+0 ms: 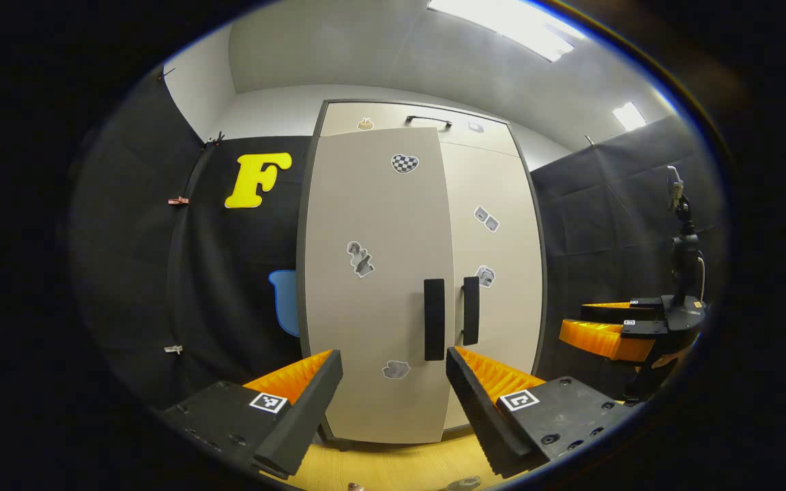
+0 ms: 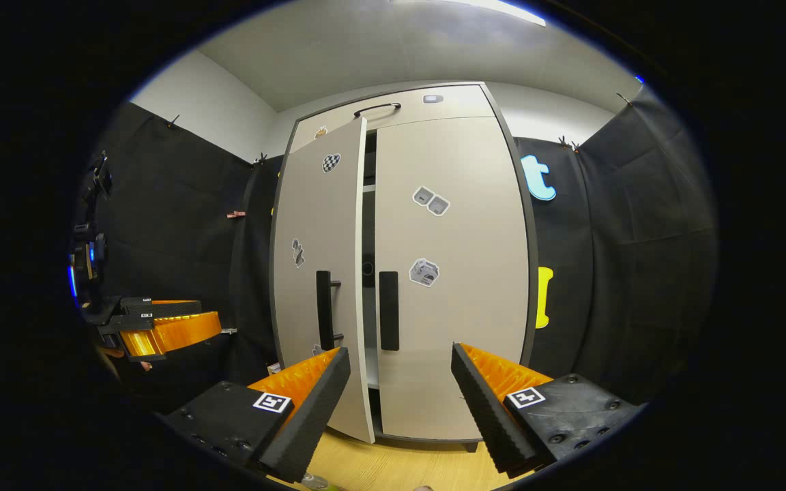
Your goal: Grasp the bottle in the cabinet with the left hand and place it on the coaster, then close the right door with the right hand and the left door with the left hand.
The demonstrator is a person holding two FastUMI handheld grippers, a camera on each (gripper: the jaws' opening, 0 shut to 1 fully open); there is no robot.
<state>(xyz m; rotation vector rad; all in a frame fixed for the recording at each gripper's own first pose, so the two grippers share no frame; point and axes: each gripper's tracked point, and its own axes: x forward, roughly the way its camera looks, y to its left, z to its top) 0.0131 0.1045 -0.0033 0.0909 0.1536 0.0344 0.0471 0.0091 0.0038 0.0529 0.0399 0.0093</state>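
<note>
Left gripper [image 1: 393,402] before ajar left door [image 2: 318,273].

In the right gripper view, the right gripper [image 2: 400,402] hung with its jaws spread wide and nothing between them, facing a tall beige cabinet [image 2: 400,266] standing on a wooden floor [image 2: 400,464]. The right door [image 2: 451,273] lay shut, its dark handle [image 2: 388,310] upright. The left door [image 2: 321,273] stood ajar, a dark gap showing between the two doors. Stickers [image 2: 424,272] dotted both doors. Far to the left, the left gripper [image 2: 161,327] was held well apart from the cabinet.
</note>
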